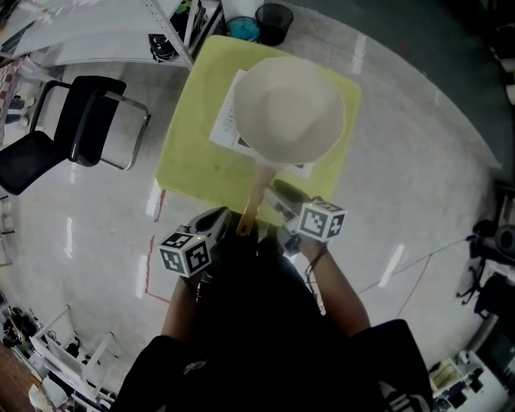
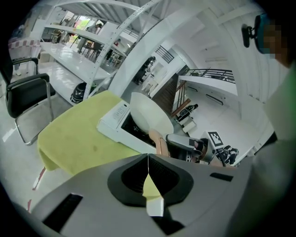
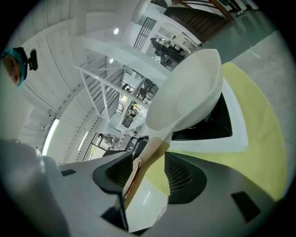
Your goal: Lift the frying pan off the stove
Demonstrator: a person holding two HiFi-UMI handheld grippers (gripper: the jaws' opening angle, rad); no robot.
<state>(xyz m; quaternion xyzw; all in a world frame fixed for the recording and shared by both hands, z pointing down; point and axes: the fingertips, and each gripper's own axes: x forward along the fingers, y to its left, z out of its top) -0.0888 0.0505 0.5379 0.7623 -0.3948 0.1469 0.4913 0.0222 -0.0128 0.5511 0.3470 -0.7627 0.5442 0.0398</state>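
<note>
A white frying pan (image 1: 290, 109) sits over a white stove (image 1: 224, 129) on a yellow-green table (image 1: 193, 161). Its wooden handle (image 1: 253, 205) points toward me. My right gripper (image 1: 278, 197) is at that handle. In the right gripper view the handle (image 3: 150, 159) runs between the jaws and lies along the left one, with a gap to the right one, so the right gripper (image 3: 152, 169) is open. The pan (image 3: 185, 97) looks tilted above the stove (image 3: 222, 139). My left gripper (image 1: 216, 219) hangs just left of the handle's end, shut and empty (image 2: 148, 173).
A black chair (image 1: 72, 133) stands left of the table. A black bin (image 1: 273, 22) sits beyond the table's far edge. Red tape lines (image 1: 153, 257) mark the glossy floor. White shelving (image 1: 96, 40) runs along the far left.
</note>
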